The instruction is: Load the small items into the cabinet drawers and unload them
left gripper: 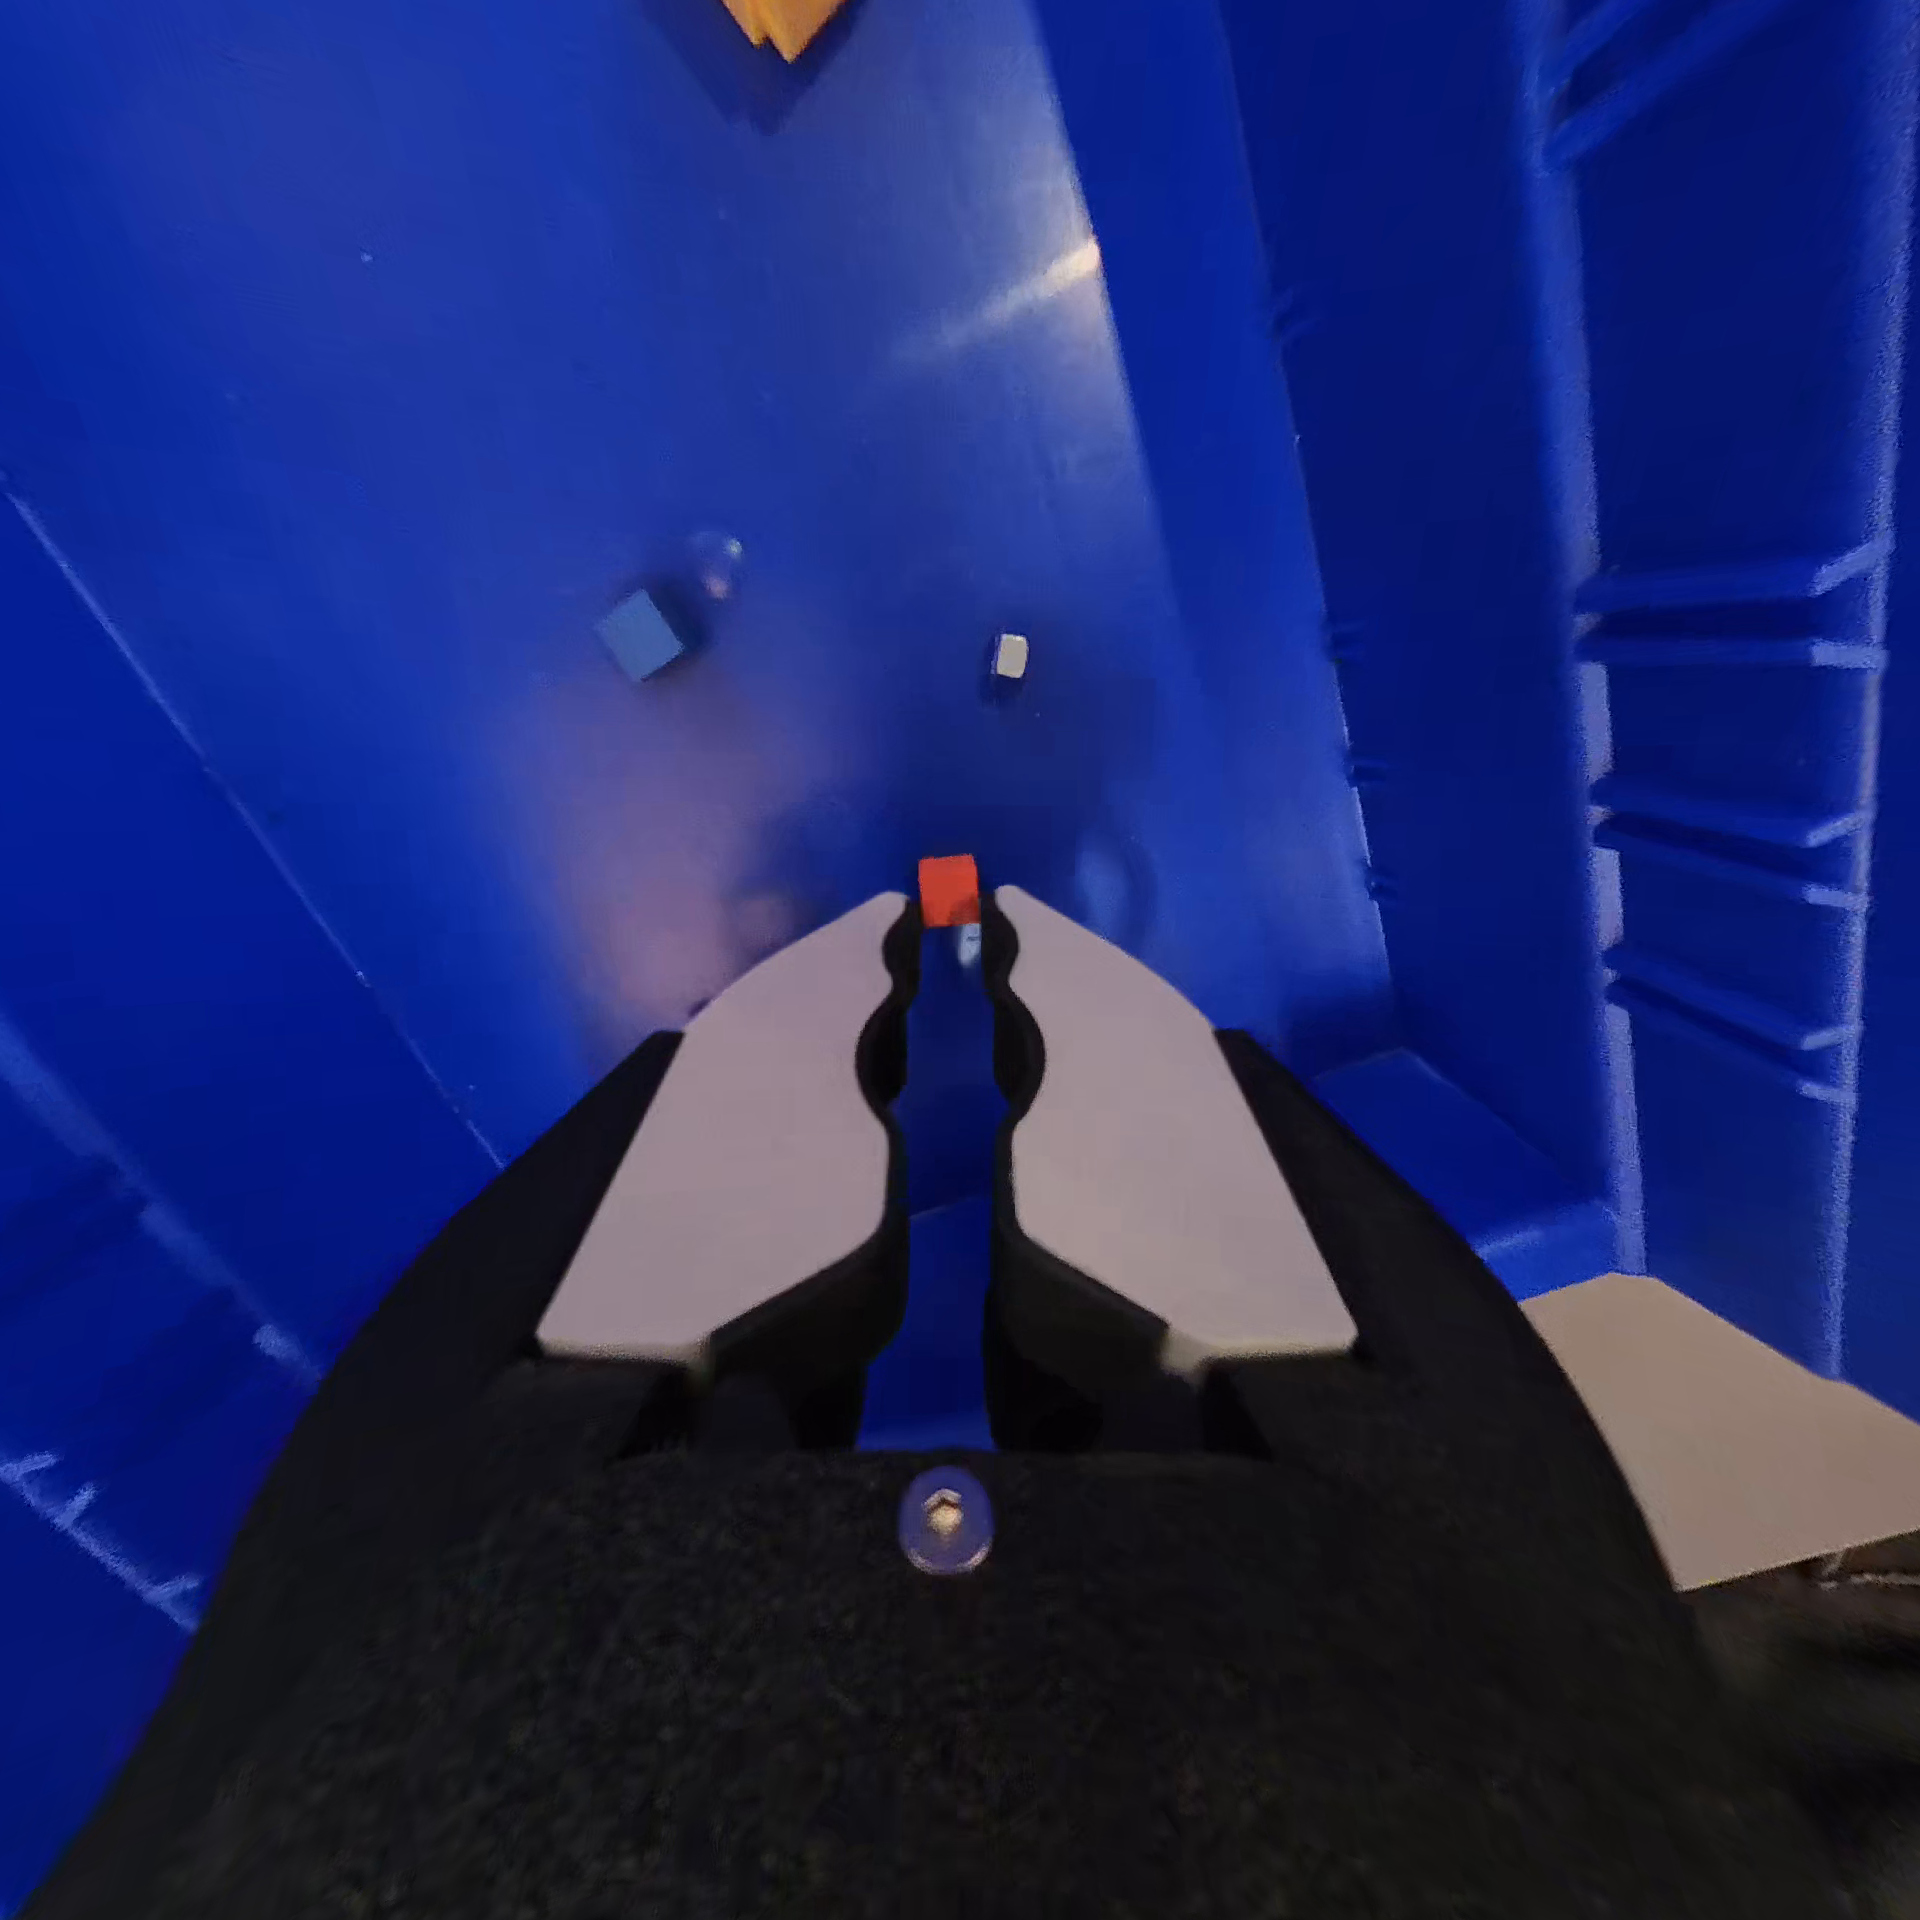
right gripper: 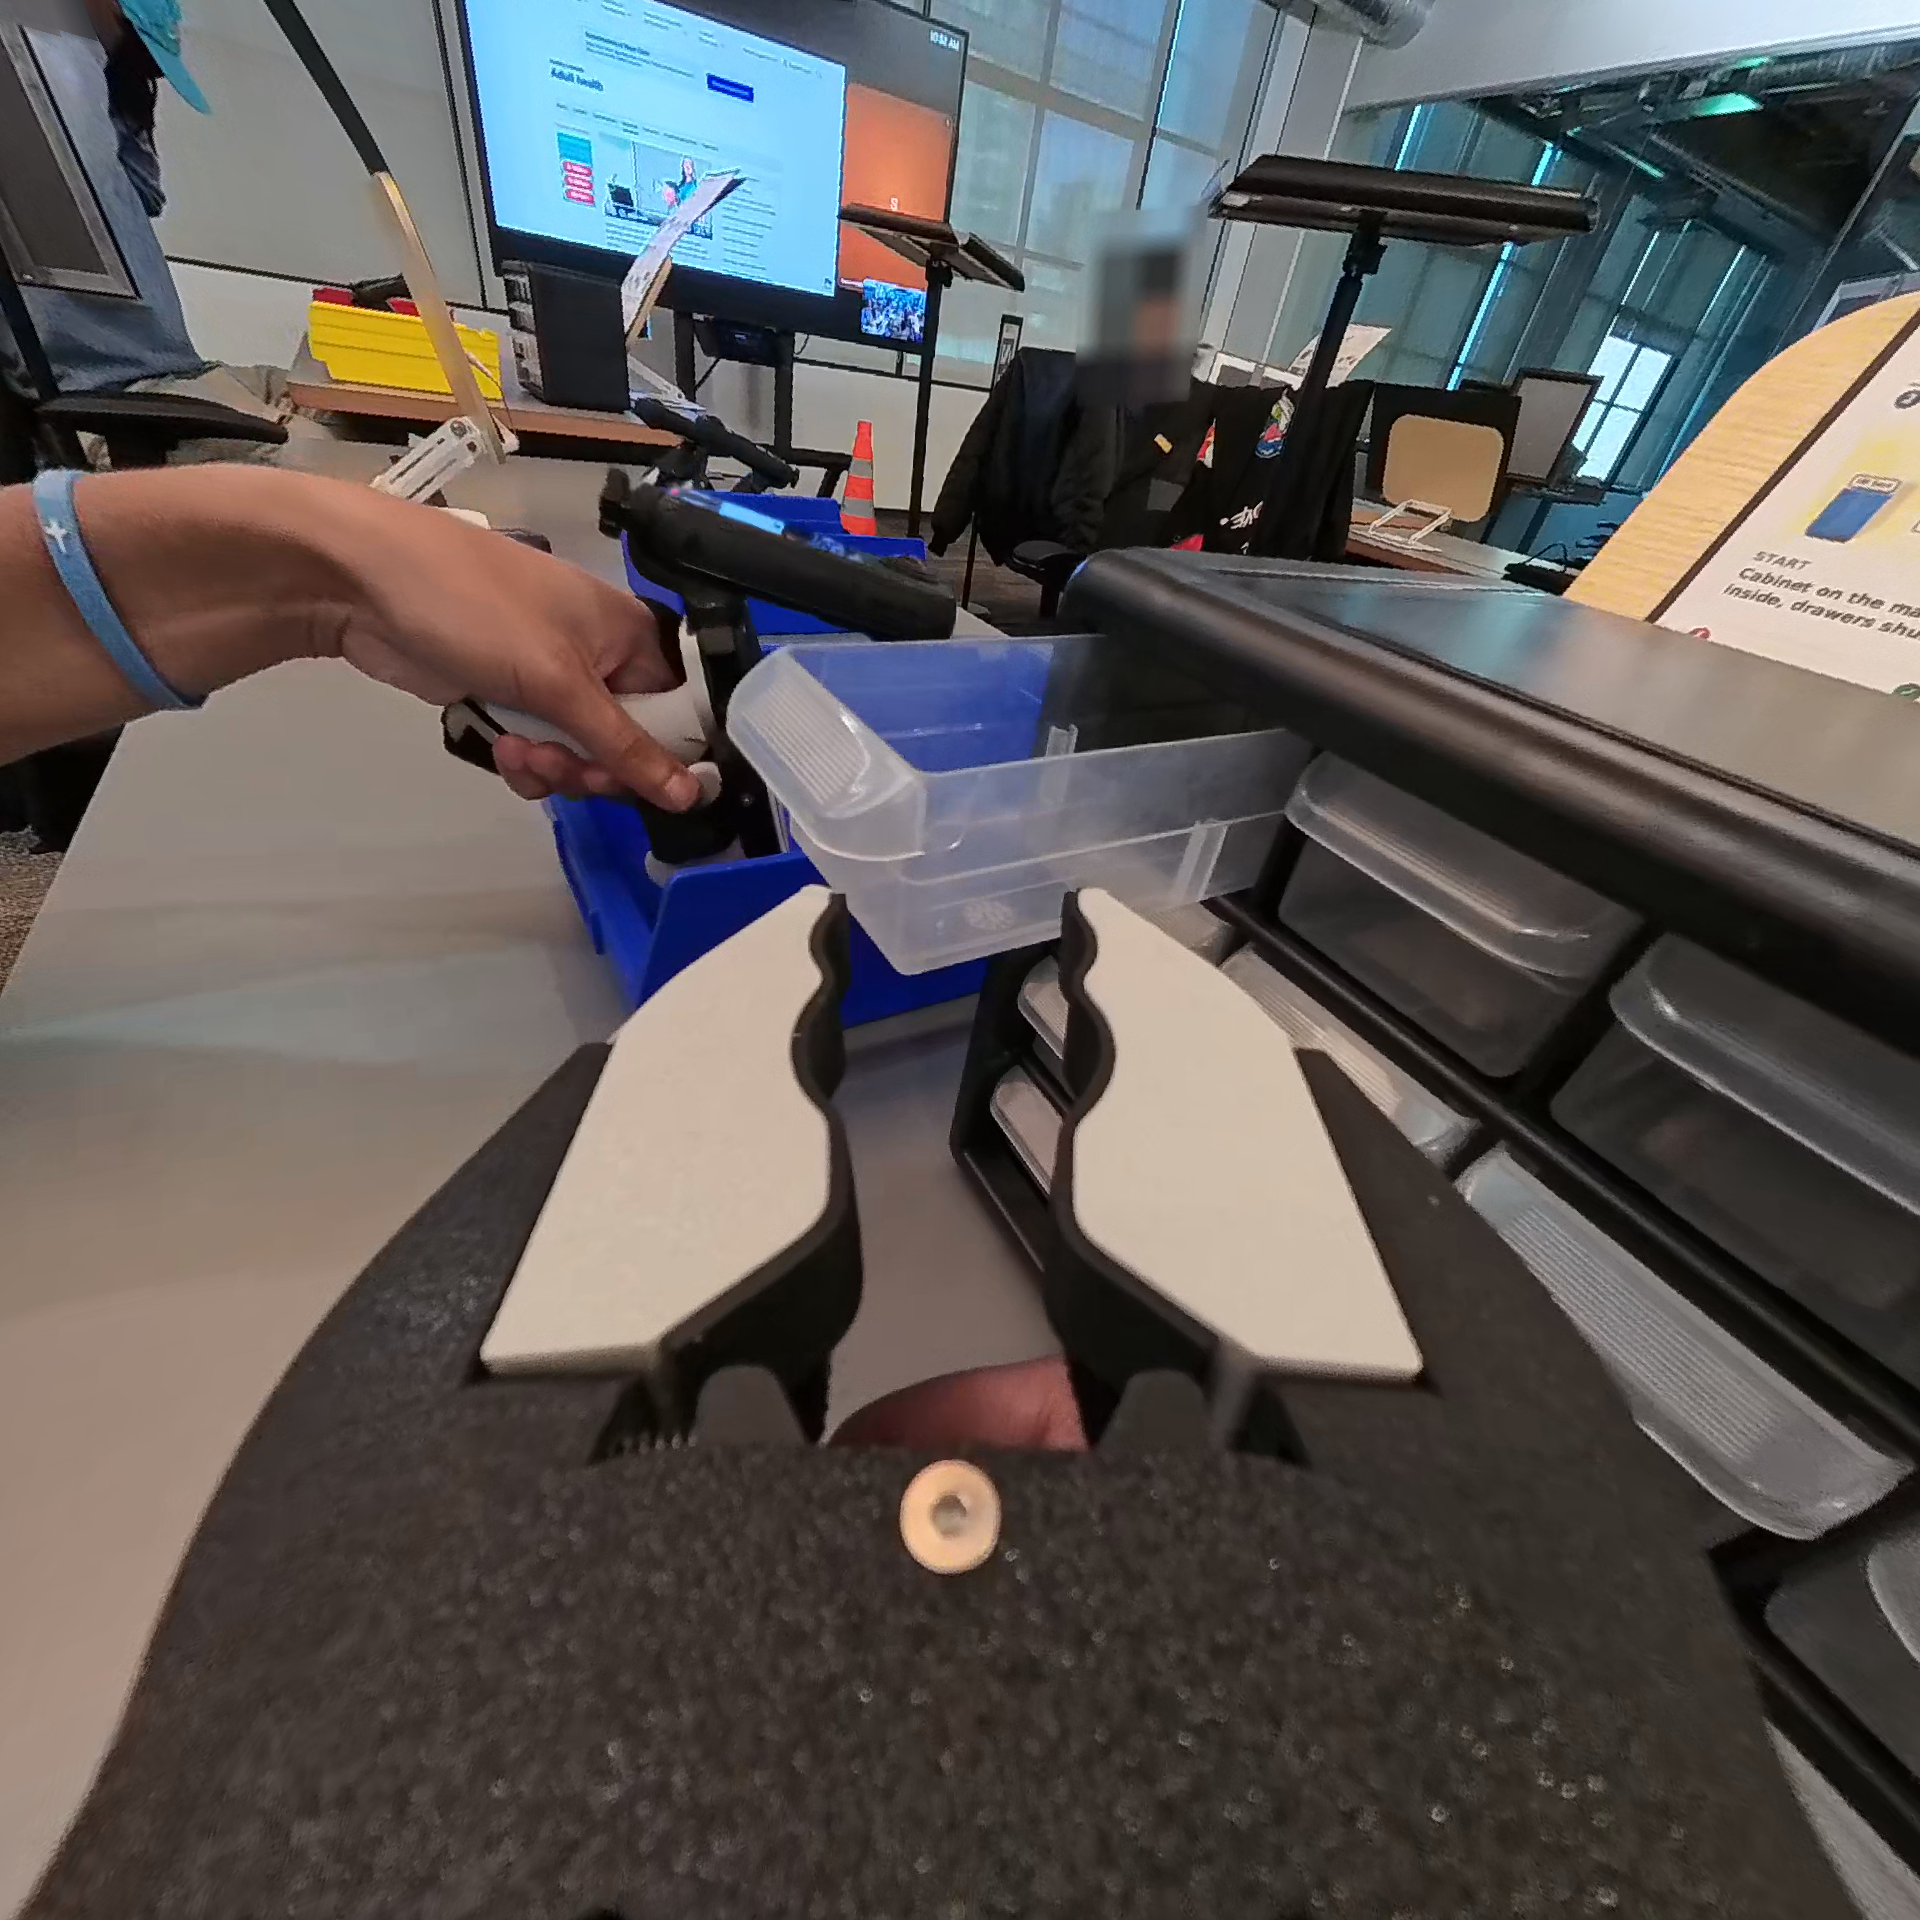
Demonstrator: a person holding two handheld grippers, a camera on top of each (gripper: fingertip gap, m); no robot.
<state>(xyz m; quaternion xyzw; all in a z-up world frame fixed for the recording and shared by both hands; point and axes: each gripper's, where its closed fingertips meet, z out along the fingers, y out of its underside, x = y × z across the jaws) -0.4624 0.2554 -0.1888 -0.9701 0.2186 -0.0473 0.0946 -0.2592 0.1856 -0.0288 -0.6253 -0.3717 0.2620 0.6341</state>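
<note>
Blue plastic bin (left gripper: pixel 520 312), smooth walls close on both sides, ribbed at frame right. Left gripper (left gripper: pixel 951 914) nipped narrowly on a small red cube (left gripper: pixel 948 886) at centre; blue cube (left gripper: pixel 641 634) and white cube (left gripper: pixel 1010 657) above. Orange piece (left gripper: pixel 790 26) cut off at top. Right gripper (right gripper: pixel 945 935) gaping, empty, under clear pulled-out drawer (right gripper: pixel 935 769) of black cabinet (right gripper: pixel 1455 665).

A wall-mounted screen (right gripper: pixel 665 145) shows a web page with headings, lines of small print and a small clock readout at its top right corner. Behind the black drawer cabinet (right gripper: pixel 1455 644), a cream and yellow instruction board (right gripper: pixel 1808 540) carries dark printed lines. A light blue wristband (right gripper: pixel 78 582) bears a small white mark. The left wrist view shows no writing.
</note>
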